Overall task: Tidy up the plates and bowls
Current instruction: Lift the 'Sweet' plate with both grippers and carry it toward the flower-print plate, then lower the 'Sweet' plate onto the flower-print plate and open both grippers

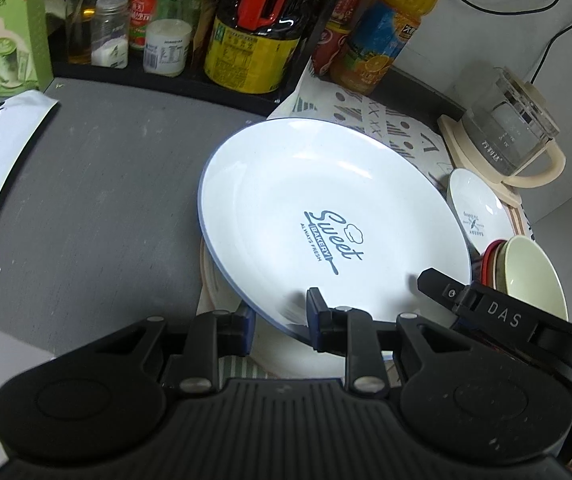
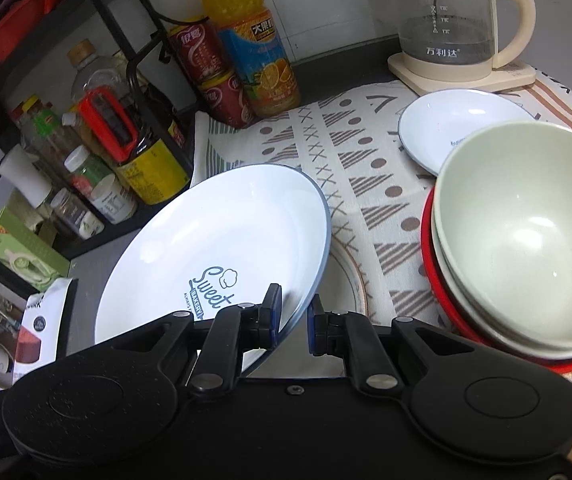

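A large white plate (image 1: 325, 208) with a blue rim and "Sweet Bakery" print hangs tilted above the counter, held by both grippers. My left gripper (image 1: 282, 316) is shut on its near rim, one pad over the plate and one under it. My right gripper (image 2: 293, 316) is shut on the plate's (image 2: 214, 248) right edge. In the left wrist view, one of the right gripper's black fingers (image 1: 441, 288) rests on that edge. A cream plate (image 1: 286, 356) with a brown ring (image 2: 351, 276) lies on the cloth just beneath.
A stack of bowls (image 2: 525, 232), pale green on top and red below, stands at the right (image 1: 533, 272). A small white plate (image 2: 445, 128) and a glass kettle (image 2: 445, 20) are behind it. A black rack of bottles (image 1: 246, 40) lines the back; boxes (image 1: 10, 32) sit left.
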Demonstrator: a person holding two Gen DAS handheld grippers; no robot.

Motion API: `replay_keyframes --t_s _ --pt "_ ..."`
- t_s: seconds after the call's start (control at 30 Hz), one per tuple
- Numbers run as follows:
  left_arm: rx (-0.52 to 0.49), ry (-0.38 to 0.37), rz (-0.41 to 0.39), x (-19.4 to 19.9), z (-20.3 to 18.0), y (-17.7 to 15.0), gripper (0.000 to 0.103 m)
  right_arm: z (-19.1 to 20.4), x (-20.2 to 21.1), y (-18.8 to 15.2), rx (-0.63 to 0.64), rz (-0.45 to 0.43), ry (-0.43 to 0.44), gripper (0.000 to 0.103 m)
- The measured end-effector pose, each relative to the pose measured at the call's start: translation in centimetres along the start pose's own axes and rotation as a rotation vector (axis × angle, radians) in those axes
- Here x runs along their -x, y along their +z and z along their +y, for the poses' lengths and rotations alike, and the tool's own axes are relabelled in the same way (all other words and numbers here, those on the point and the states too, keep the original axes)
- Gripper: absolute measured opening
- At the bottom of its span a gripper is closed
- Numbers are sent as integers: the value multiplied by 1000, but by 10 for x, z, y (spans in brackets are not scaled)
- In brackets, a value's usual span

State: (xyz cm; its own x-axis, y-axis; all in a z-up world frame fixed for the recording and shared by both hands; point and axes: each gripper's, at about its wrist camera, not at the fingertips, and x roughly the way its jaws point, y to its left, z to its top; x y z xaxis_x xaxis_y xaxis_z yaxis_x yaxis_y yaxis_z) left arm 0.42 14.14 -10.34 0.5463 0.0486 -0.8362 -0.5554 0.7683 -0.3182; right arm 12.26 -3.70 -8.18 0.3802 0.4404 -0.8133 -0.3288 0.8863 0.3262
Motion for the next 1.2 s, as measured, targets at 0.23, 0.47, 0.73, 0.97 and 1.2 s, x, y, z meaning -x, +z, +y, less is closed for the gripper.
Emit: replay_keyframes --t_s 0.23,0.47,0.73,0.97,1.2 --pt "-15 3 22 -2 -2 -9 25 -6 3 -12 -3 9 -16 12" --pt "-28 -7 64 -8 -5 -18 25 -14 6 -22 -24 26 -58 12" --pt "-58 -9 90 -14 -10 -23 26 -23 8 -32 -58 27 -92 13" --pt "-98 16 94 -16 -13 -19 28 -21 4 -34 -53 19 -93 13" --pt "-125 61 148 -18 -11 -14 32 -18 -2 -36 -36 31 -113 12"
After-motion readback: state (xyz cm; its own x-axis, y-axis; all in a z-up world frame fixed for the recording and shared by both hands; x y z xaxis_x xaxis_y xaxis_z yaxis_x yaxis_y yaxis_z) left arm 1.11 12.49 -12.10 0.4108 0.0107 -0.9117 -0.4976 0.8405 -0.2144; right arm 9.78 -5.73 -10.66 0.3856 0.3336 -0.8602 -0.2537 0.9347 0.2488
